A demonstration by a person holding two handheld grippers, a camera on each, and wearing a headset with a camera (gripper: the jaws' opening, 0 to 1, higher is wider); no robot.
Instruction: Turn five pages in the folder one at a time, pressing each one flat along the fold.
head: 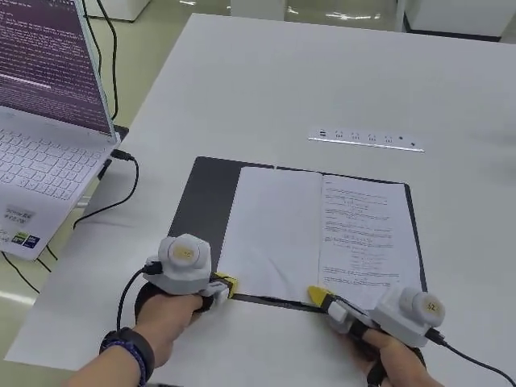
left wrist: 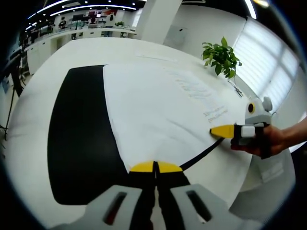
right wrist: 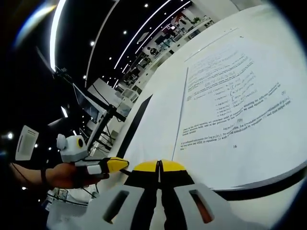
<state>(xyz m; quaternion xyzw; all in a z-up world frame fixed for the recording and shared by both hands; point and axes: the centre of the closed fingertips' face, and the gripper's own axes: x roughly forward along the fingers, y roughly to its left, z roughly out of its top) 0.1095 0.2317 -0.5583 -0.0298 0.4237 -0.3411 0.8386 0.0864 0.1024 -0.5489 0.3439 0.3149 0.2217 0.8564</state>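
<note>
Left gripper point(head: 228, 284) is sitting low at the near edge of the folder point(head: 201, 201), its yellow-tipped jaws pressed together and pointing at the near left corner of the blank page point(head: 270, 230). Opposite it, the right gripper point(head: 317, 294) is aiming inward at the near edge of the printed page point(head: 367, 238), jaws likewise closed together. The left hand point(head: 165, 310) and right hand point(head: 395, 355) are gripping from behind, wrists angling toward each other. The folder is lying open and flat on the white table point(head: 266, 81), with a laptop point(head: 40, 121) off to its left.
</note>
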